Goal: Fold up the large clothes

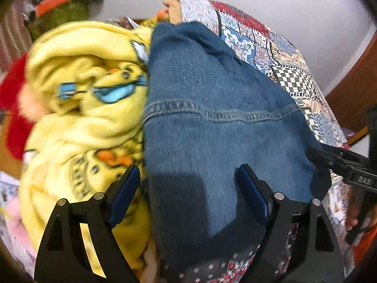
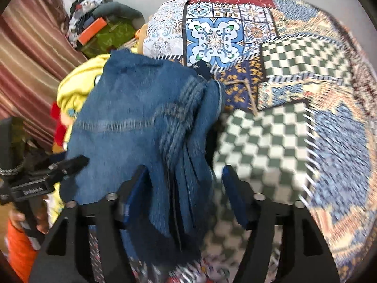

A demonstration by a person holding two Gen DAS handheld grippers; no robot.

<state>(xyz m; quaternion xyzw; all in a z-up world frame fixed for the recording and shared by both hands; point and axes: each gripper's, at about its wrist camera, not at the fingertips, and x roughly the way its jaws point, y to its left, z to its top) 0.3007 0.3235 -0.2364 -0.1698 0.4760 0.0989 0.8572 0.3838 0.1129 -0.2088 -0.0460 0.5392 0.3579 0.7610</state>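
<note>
A patchwork bedspread (image 2: pixel 294 75) with blue tile motifs, green-and-white checks and a red panel covers the bed and fills the right wrist view from twelve to five o'clock; in the left wrist view it runs as a band from twelve down to four o'clock. On it lies a folded pair of blue jeans (image 1: pixel 212 118), the task's garment, spread across the centre of the left wrist view with a stitched seam running across the middle, and in the right wrist view stacked in layers from ten o'clock down to six. Just beside the jeans, touching their edge at nine o'clock in the left view, is a bunched yellow fleece blanket (image 1: pixel 84 108) printed with cartoon ducks. A striped curtain (image 2: pixel 26 54) hangs at ten o'clock in the right view. The left tongs (image 1: pixel 188 188) stand wide apart at six o'clock, one finger over the blanket's edge and the other over the denim, holding nothing. The right tongs (image 2: pixel 186 186) are likewise spread wide, straddling the folded edge of the jeans without closing on it. A small orange block (image 2: pixel 92 30) sits among clutter at eleven o'clock.
</note>
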